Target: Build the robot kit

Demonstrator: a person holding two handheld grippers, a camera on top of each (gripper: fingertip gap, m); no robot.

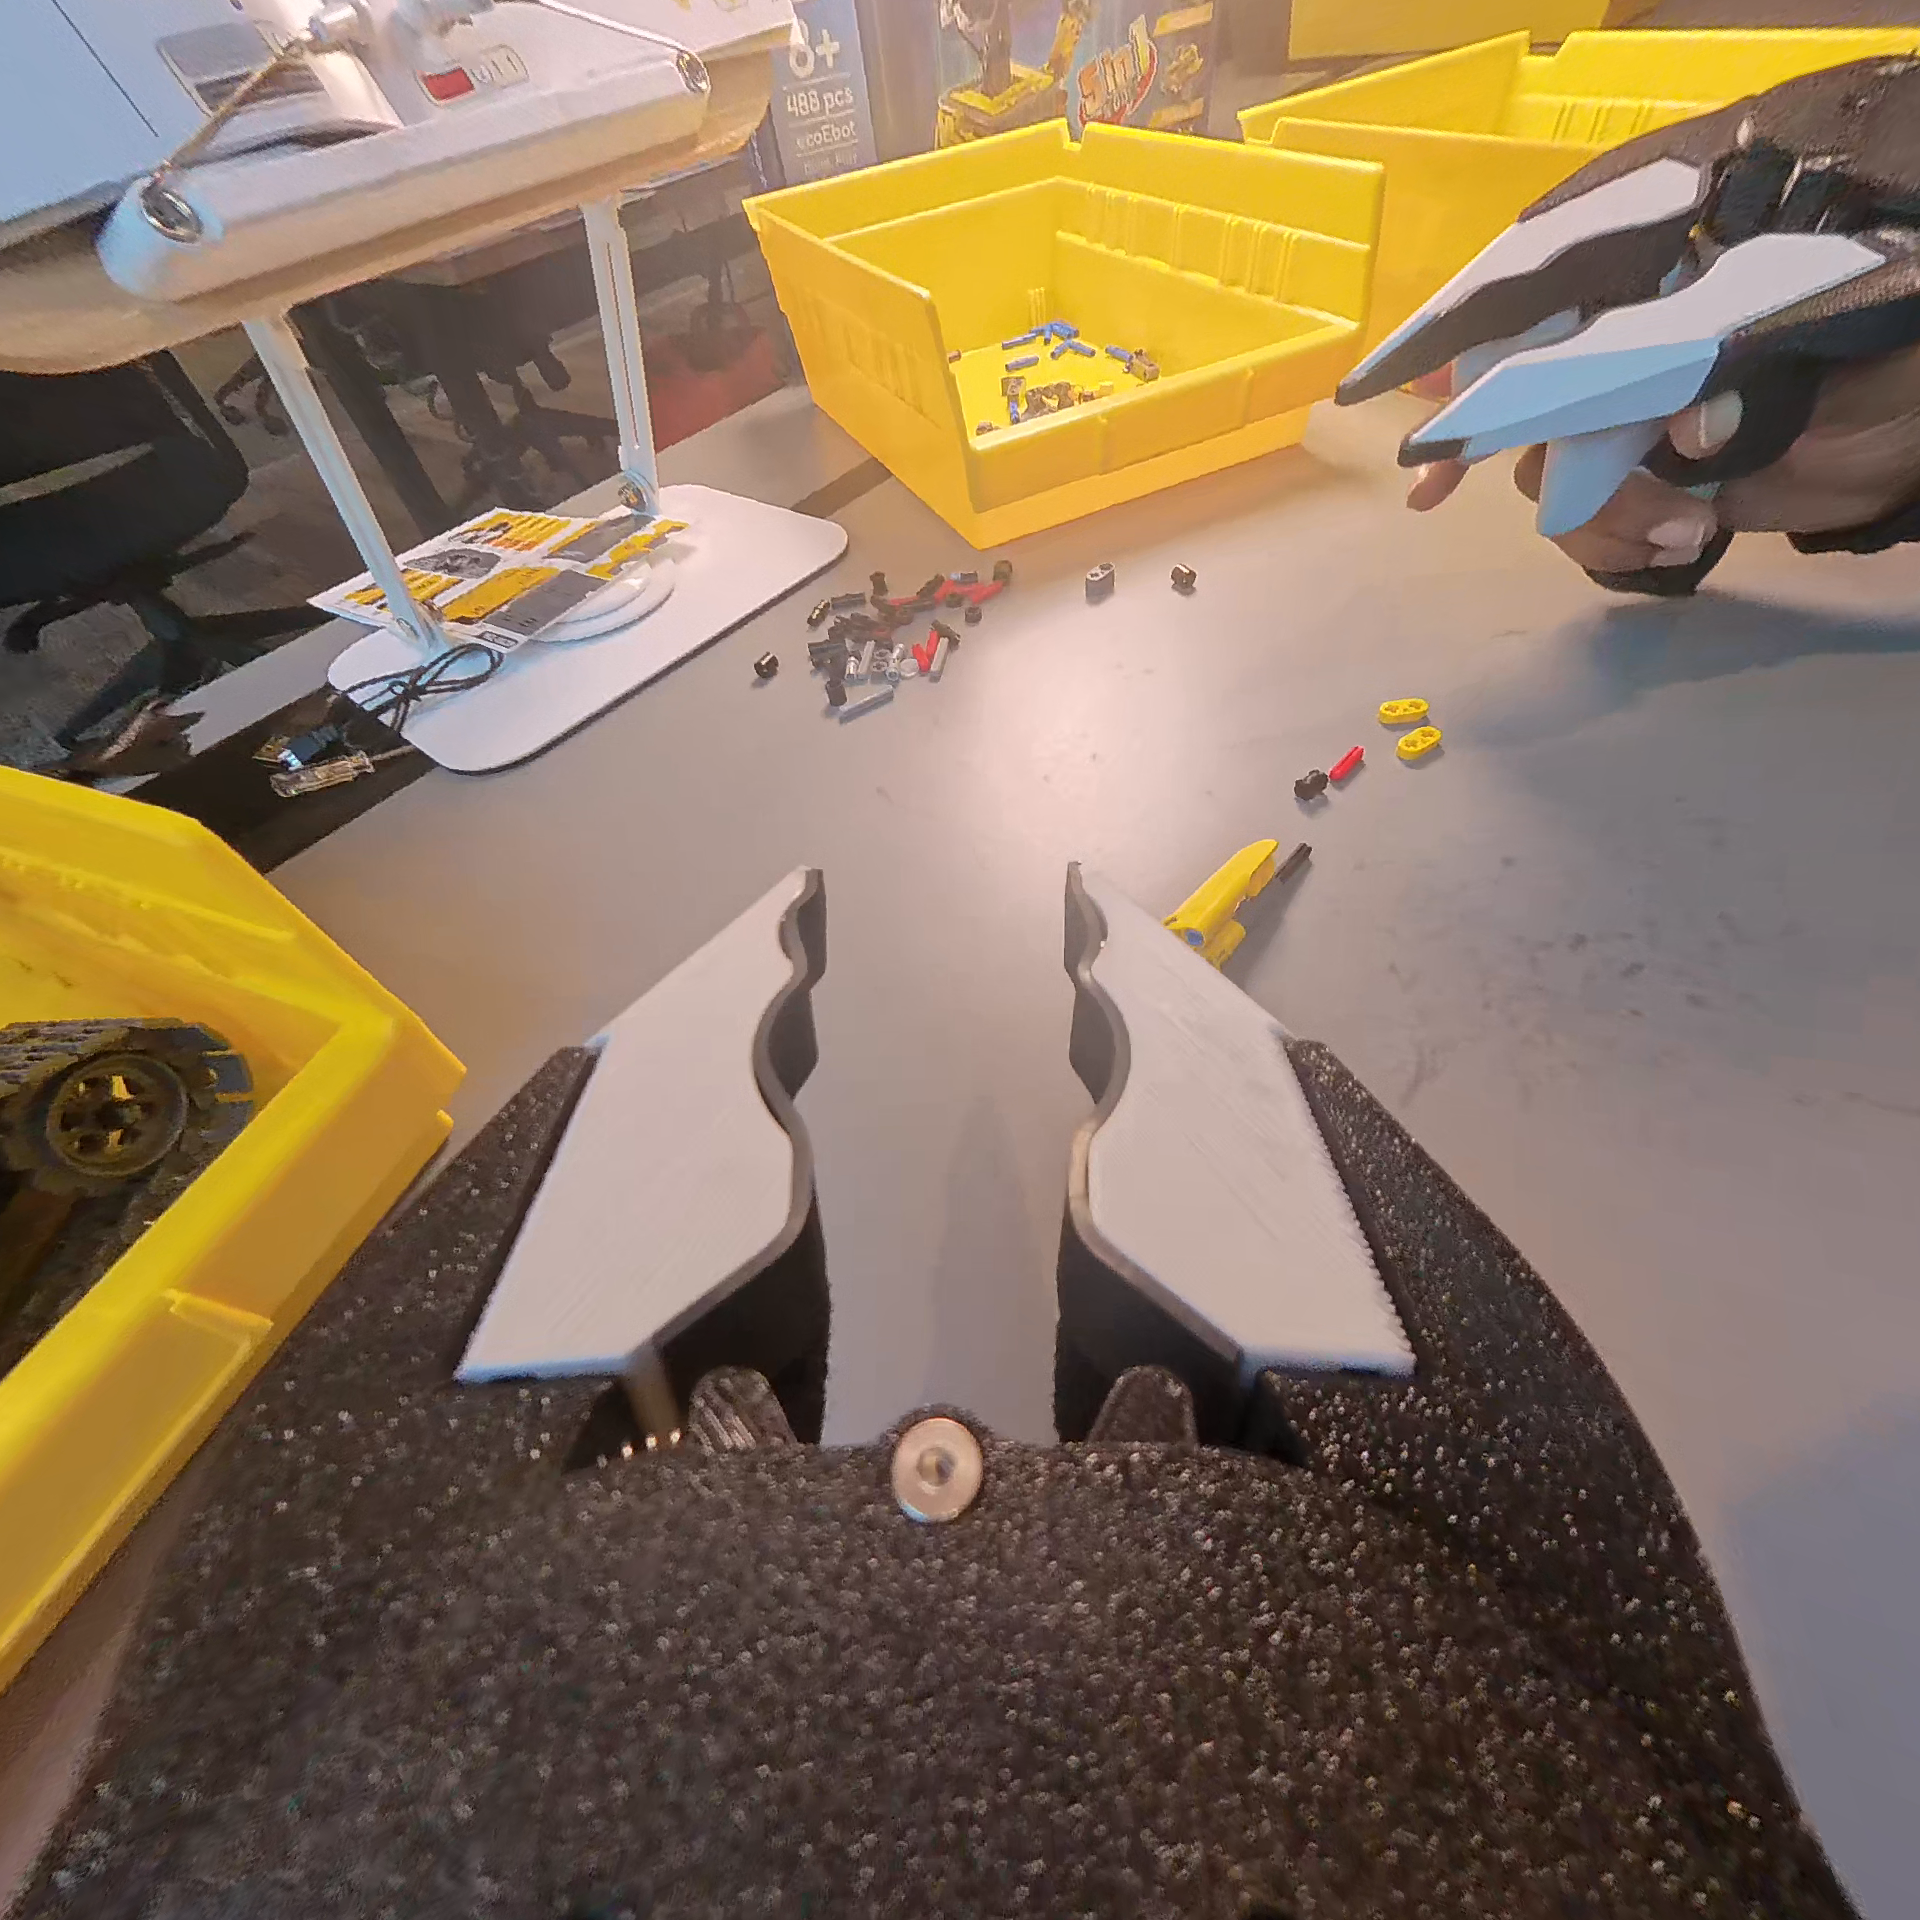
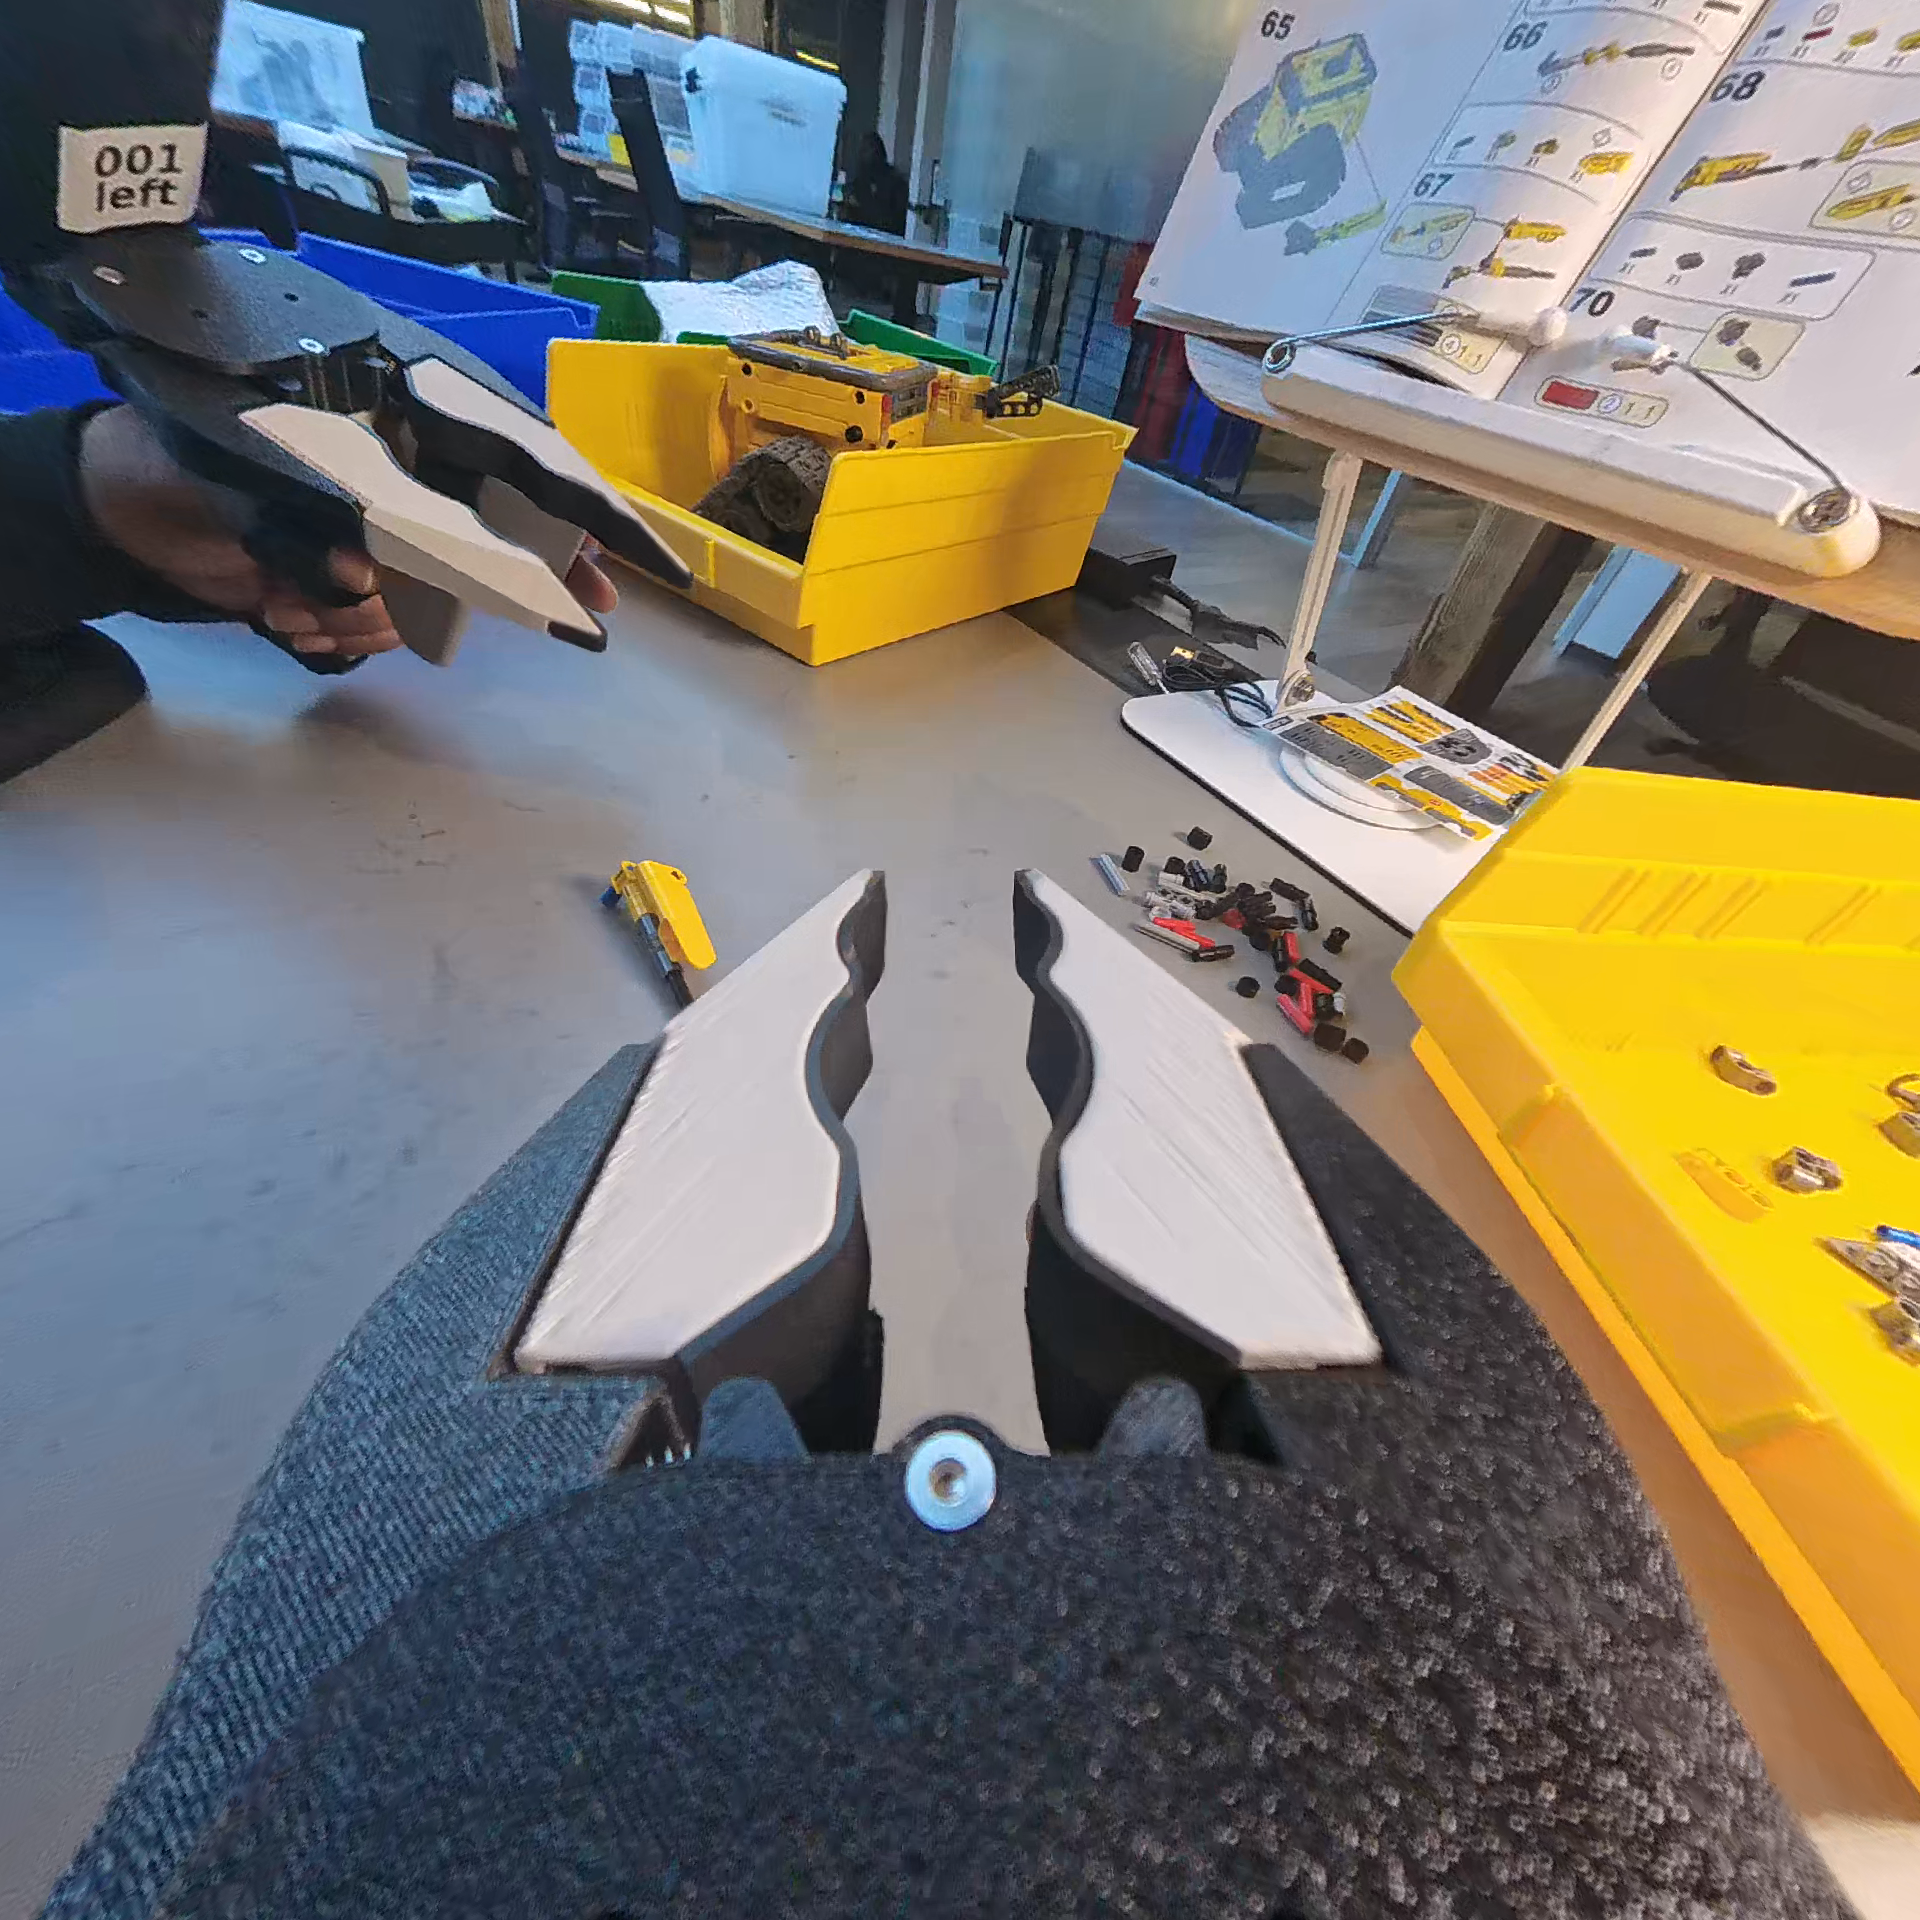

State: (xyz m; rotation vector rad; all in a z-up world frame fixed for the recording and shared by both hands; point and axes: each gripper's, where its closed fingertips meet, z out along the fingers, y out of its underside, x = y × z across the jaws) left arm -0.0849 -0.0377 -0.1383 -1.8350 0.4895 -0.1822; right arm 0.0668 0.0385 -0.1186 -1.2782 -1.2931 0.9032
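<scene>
My left hand-held gripper (image 1: 945, 894) hovered released, empty, over the grey counter (image 1: 1455, 1039); the small yellow brick assembly (image 1: 1226, 894) lay just beside its right finger (light, rigid, probably best pinched across its yellow body). My right hand-held gripper (image 2: 948, 896) also gaped empty.

1. Tracked model (image 1: 99, 1117) in yellow bin (image 1: 312, 1122): cut off by left edge, mostly behind bin wall.
2. Small parts in far bin (image 1: 1060, 364): too tiny to ID, blue/grey bits only.
3. Yellow piece (image 1: 1221, 899) partly hidden behind left gripper's (image 1: 945, 904) finger.
4. Right-side bin (image 2: 1621, 1060) cropped by frame edge; contents blurred.
5. Booklet (image 2: 1558, 156) ran off top and right.
6. Loose pile (image 2: 1247, 925): indiv. shapes unclear.
</scene>
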